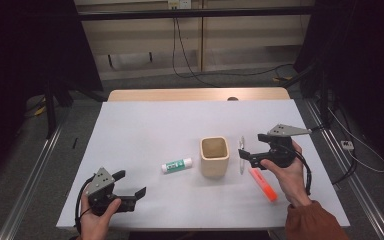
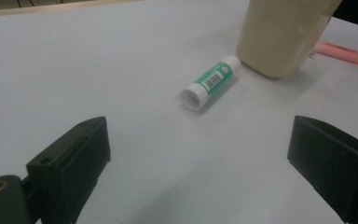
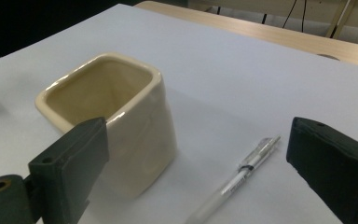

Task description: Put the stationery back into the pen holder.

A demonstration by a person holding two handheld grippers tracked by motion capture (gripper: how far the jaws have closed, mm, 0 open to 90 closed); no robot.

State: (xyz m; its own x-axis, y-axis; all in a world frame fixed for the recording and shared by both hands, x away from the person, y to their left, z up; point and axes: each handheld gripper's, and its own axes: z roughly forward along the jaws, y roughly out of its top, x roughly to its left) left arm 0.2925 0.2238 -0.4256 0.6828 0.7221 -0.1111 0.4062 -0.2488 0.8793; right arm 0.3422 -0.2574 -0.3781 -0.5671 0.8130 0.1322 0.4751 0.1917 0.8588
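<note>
We see the right tool (image 1: 243, 155) held low over the counter (image 1: 145, 125) with its jaws spread wide and nothing between them. Just ahead of it a clear pen (image 3: 235, 182) lies flat on the counter, lined up with the gap between the jaws. The cream square cup (image 3: 116, 121) stands upright just beyond the pen, partly behind one jaw in the right gripper view and apart from the pen. An orange highlighter (image 1: 263, 184) lies under the hand that holds this tool.

The left tool (image 1: 130, 185) hovers near the counter's near edge, jaws likewise spread and empty. Ahead of it, well apart, a green-and-white glue stick (image 2: 210, 82) lies on its side, its white end towards the tool. The cup stands just beyond the stick.
</note>
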